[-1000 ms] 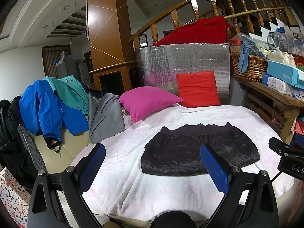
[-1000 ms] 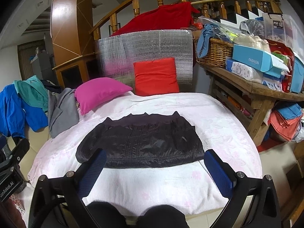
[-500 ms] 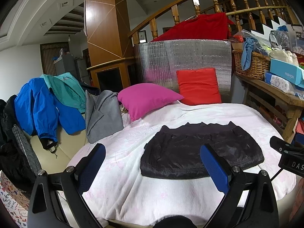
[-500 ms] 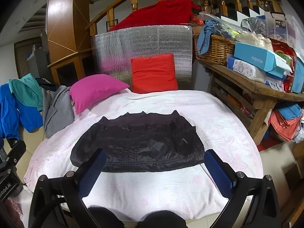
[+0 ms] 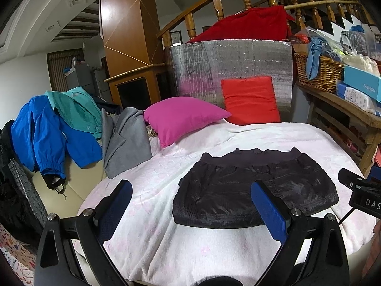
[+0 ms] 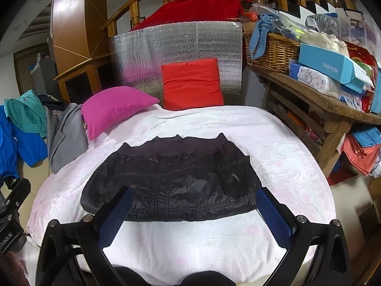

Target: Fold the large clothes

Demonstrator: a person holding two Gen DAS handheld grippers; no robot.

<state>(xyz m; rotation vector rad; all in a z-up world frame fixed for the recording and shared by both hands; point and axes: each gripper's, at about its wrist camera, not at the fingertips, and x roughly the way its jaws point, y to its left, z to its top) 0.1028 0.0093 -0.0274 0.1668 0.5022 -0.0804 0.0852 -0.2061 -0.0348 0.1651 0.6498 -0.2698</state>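
Your bed (image 6: 273, 138), under its pink-white cover, gives a broad flat place for folding. The black jacket (image 6: 171, 178) lies spread across its middle, already doubled into a wide band, likely awaiting another fold. Beyond the jacket, cushions keep clear. To the jacket's right, a wicker basket (image 6: 273, 50) holds blue cloth. Your left tongs (image 5: 190, 205) and right tongs (image 6: 193, 211) hover short of the jacket, both spread wide, pinching nothing.

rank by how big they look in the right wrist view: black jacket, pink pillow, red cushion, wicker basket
1. black jacket, clearly largest, though also nearest the camera.
2. pink pillow and red cushion look alike; no ranking.
3. wicker basket, smallest, partly hidden.
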